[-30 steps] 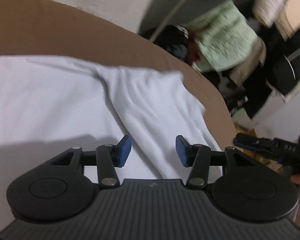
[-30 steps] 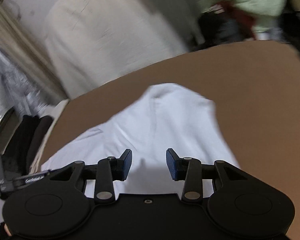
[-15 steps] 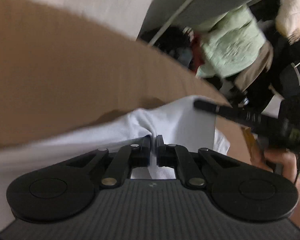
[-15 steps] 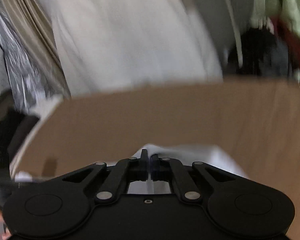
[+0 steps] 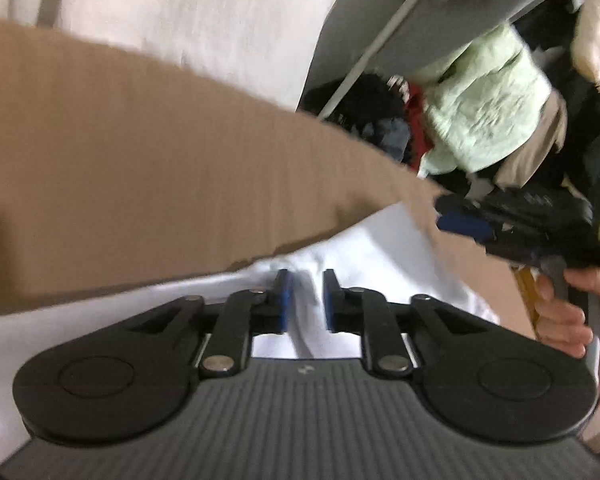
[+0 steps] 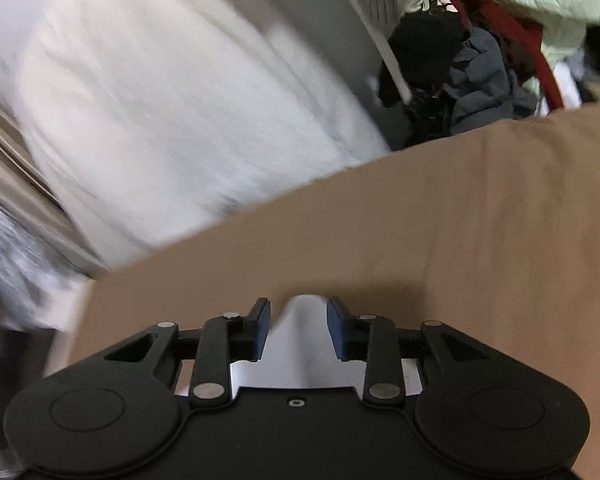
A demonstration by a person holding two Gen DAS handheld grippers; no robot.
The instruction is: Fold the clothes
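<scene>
A white garment (image 5: 380, 248) lies on the brown surface (image 5: 140, 160), its folded edge just ahead of my left gripper (image 5: 306, 280). That gripper's jaws are opening, with a ridge of the cloth between the blue pads and a gap on each side. In the right wrist view a peak of the white garment (image 6: 300, 344) stands between the pads of my right gripper (image 6: 298, 308), whose jaws are also opening and not pressing on it. The right gripper (image 5: 464, 224) also shows at the right of the left wrist view, held by a hand (image 5: 564, 312).
Beyond the brown surface's (image 6: 460, 240) far edge hangs a large white cloth (image 6: 180, 100). A heap of clothes sits at the back right: a pale green garment (image 5: 488, 108), dark pieces (image 6: 440, 60) and a red one (image 6: 512, 28). A grey bar (image 5: 380, 36) slants above them.
A second ago both grippers stood open over the flat garment. Half a second ago both were shut on its edge, farther forward. Now both have their jaws parted, and the cloth lies between them.
</scene>
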